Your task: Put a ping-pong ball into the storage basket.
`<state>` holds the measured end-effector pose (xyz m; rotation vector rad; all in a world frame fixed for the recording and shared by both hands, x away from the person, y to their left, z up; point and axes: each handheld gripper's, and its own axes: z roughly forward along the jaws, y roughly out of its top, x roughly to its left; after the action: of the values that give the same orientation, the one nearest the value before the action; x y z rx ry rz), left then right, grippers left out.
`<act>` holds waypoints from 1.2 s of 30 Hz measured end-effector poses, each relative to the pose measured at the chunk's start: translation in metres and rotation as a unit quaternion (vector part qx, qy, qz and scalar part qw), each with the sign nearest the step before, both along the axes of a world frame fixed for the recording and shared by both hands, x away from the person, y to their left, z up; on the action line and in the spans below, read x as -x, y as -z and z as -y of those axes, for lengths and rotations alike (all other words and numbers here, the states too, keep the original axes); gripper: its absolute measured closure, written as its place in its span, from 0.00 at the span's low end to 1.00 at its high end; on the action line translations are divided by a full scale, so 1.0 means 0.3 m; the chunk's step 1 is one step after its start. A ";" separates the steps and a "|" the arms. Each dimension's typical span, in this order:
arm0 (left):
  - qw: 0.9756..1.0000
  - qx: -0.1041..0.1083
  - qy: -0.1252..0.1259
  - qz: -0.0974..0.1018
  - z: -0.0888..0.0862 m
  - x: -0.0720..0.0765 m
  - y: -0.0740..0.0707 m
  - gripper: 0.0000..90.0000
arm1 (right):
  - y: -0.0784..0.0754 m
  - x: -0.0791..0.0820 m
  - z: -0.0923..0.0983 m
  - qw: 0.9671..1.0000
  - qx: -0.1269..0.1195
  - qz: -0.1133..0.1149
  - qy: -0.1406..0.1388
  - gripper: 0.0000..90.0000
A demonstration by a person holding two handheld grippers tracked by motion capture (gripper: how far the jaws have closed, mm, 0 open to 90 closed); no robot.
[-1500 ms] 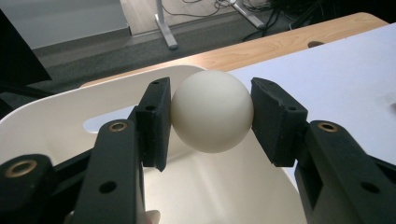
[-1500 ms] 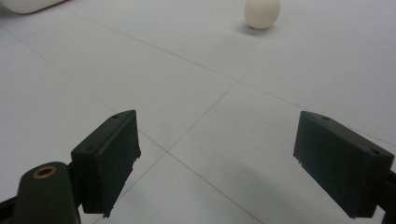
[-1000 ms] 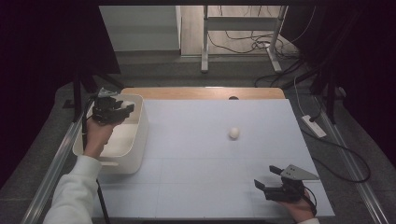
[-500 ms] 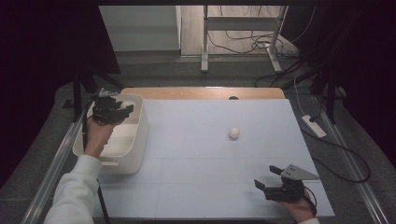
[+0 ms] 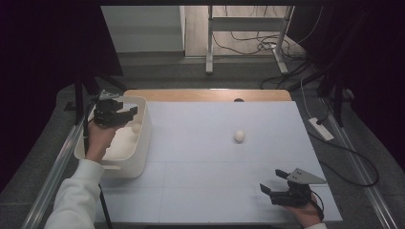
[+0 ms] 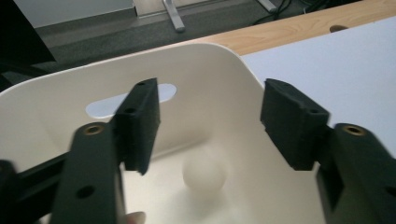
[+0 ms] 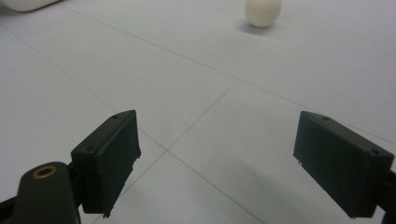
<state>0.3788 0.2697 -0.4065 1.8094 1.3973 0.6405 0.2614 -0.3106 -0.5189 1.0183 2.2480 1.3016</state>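
Observation:
My left gripper (image 5: pixel 129 113) hovers over a white plastic bin (image 5: pixel 142 148) at the table's left edge, jaws open and empty. In the left gripper view its gripper (image 6: pixel 210 116) looks down into the bin (image 6: pixel 201 51), where a white ball (image 6: pixel 204 170), slightly blurred, sits below the jaws near the bin's floor. The same ball (image 5: pixel 137 128) shows inside the bin in the high view. A second white ball (image 5: pixel 239 136) lies on the white table surface, right of centre. My right gripper (image 5: pixel 279 188) rests low near the front right edge, open and empty, well short of that ball (image 7: pixel 263 11).
The white mat (image 5: pixel 200 162) covers a wooden table whose far edge (image 5: pixel 205 94) shows bare. A white power strip (image 5: pixel 321 129) and cables lie on the floor to the right. Metal rails run along both table sides. The bin's corner (image 7: pixel 23 3) shows at the upper left of the right gripper view.
A white ball now shows inside the bin just beneath the left gripper's jaws. Both hands stay almost where they were.

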 end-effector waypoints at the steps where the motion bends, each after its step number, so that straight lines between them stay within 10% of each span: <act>1: 1.000 0.002 0.002 0.001 0.000 0.002 -0.001 0.37 | -0.001 0.000 0.001 1.000 0.001 -0.001 0.000 0.16; 16: 0.994 0.092 0.047 0.029 -0.014 0.061 -0.036 0.17 | 0.001 -0.003 -0.005 1.000 0.000 -0.003 -0.003 0.16; 36: 0.987 0.116 0.096 0.058 0.020 0.139 -0.076 0.15 | -0.004 -0.009 -0.007 1.000 -0.005 0.001 0.004 0.16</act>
<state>0.3371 0.2636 -0.3835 1.6675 1.1535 0.4551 0.2641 -0.3086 -0.5176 1.0272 2.2362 1.3123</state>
